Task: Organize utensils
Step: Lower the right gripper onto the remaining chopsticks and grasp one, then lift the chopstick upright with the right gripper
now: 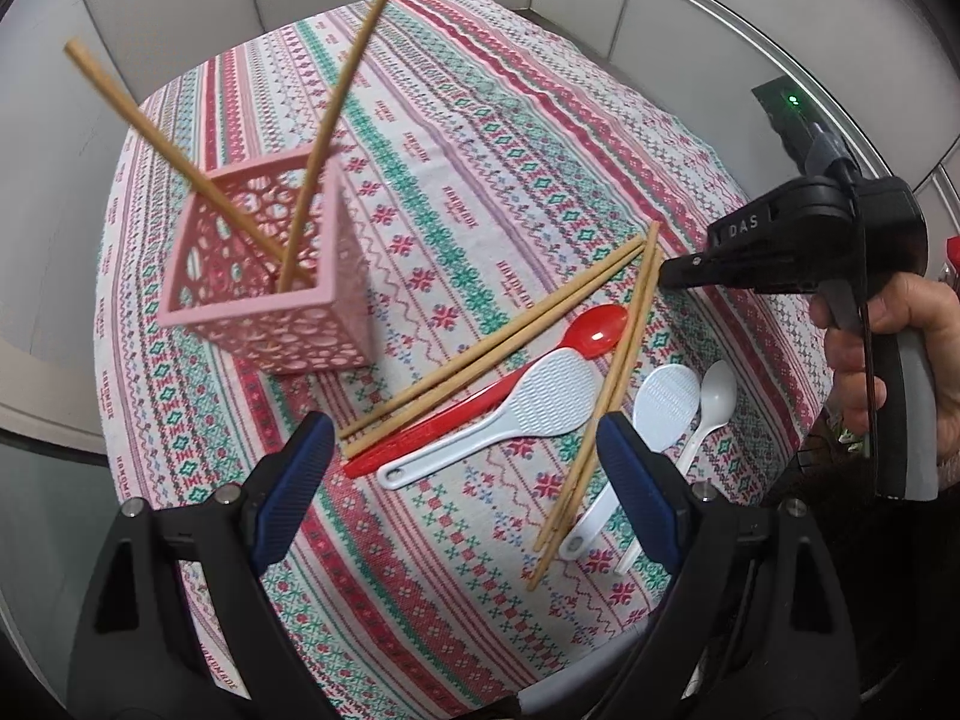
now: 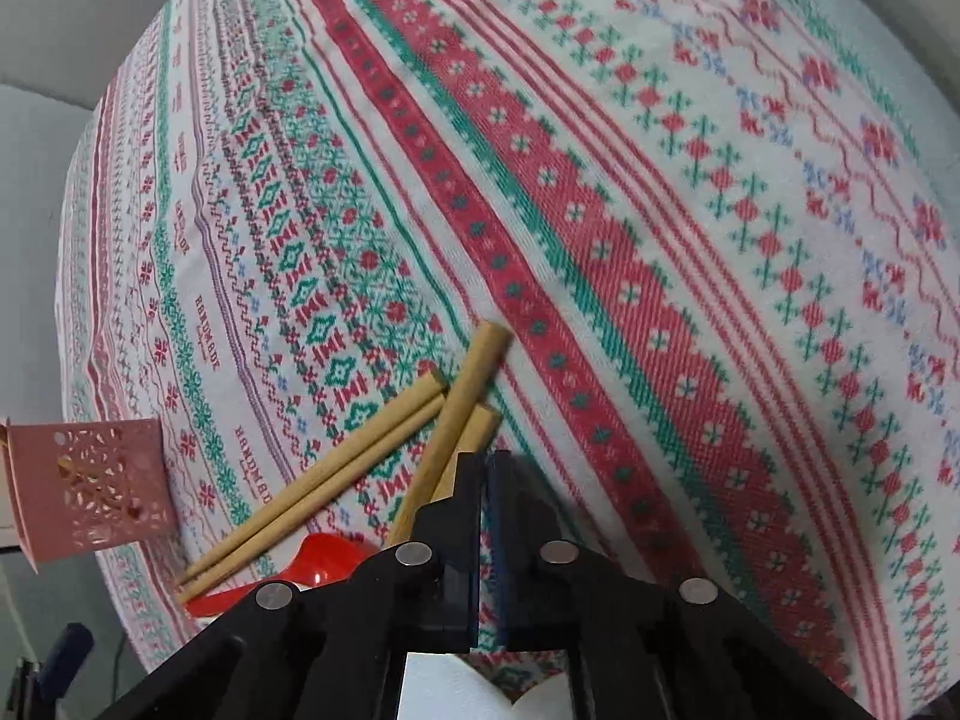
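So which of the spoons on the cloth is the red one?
The red spoon, its handle running under the larger white rice paddle; the other paddle and small spoon are white.

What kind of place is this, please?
Probably a home dining table: a patterned woven tablecloth, a pink utensil holder with two chopsticks, and loose chopsticks, rice paddles and spoons. Plain panel walls surround it.

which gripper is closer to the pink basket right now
Left. The left gripper hangs open just in front of the pink basket. The right gripper is shut and sits farther off, across the table by the loose chopsticks.
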A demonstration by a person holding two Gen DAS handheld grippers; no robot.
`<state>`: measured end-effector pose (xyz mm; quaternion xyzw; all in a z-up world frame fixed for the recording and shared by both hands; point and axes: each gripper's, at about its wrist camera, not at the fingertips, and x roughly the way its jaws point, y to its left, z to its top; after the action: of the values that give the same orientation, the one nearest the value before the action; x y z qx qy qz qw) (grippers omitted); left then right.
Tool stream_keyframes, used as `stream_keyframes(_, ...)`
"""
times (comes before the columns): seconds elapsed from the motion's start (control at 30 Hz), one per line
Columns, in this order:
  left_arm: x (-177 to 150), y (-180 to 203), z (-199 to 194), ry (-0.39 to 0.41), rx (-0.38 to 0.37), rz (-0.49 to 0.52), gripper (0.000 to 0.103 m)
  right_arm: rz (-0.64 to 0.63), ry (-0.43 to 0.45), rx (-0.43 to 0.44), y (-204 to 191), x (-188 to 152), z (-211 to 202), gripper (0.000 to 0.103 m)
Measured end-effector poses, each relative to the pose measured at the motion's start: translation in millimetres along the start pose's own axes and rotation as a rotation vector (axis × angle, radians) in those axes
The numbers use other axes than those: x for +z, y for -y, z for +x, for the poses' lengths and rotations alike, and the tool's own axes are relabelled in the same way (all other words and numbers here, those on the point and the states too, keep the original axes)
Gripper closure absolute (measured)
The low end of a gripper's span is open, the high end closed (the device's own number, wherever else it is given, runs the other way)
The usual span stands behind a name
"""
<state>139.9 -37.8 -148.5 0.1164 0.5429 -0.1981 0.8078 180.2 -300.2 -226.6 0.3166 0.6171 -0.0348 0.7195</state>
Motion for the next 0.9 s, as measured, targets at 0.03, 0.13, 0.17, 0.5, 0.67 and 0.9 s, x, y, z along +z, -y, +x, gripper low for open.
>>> stream_keyframes(0.03, 1, 2, 0, 0.002, -0.001, 0.003, 0.014, 0.012, -0.01, 0.012, 2, -1, -1, 0.099)
stream_keyframes(0.13, 3, 6, -1, 0.008, -0.007, 0.007, 0.014, -0.009, -0.004, -0.03, -8, 0, 0, 0.097)
stream_keyframes(0.17, 3, 6, -1, 0.007, -0.008, 0.006, 0.014, -0.019, 0.003, -0.046, -14, 2, 1, 0.097)
stream_keyframes(0.5, 1, -3, 0, 0.003, 0.009, -0.011, 0.014, -0.078, 0.022, -0.099, -51, 4, 29, 0.089)
stream_keyframes(0.67, 1, 1, 2, 0.004, 0.023, 0.002, 0.014, -0.119, 0.065, -0.108, -70, 6, 41, 0.092)
stream_keyframes(0.9, 9, 12, 5, 0.019, 0.031, 0.021, 0.014, -0.033, 0.072, 0.045, -55, 12, 31, 0.096)
